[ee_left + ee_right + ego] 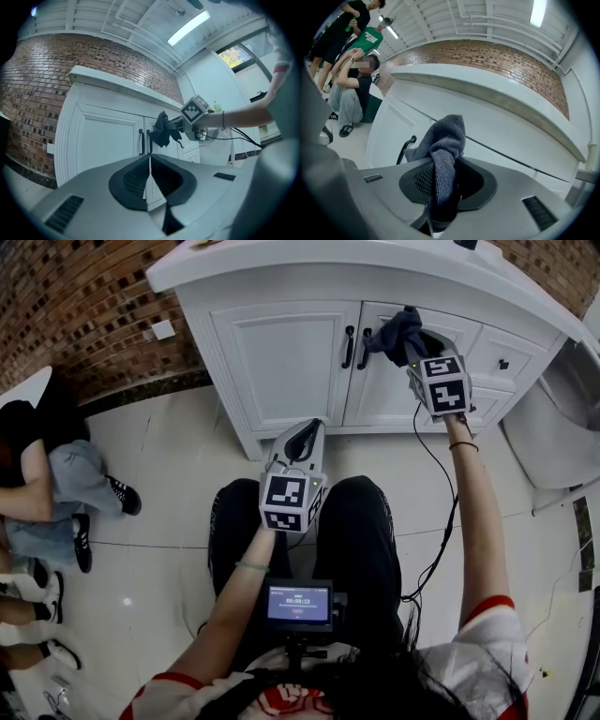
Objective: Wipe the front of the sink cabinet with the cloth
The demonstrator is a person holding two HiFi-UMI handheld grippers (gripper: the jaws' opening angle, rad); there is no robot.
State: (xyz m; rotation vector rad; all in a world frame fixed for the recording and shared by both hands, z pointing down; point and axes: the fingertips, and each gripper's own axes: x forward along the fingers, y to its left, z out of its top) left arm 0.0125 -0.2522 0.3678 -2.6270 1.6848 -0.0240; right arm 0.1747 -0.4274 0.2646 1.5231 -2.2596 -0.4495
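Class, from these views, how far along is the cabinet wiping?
Done: right gripper is shut on the cloth. In hand: cloth held at the right door's top, by the handles. Left: seemingly the whole cabinet front; no wiped patch shows. The left gripper is shut, empty.

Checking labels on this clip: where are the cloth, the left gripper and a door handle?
cloth [445,140]: right gripper view, upright grey fold.
left gripper [150,164]: left gripper view, where its tips meet.
door handle [349,346]: head view, middle of the bar.
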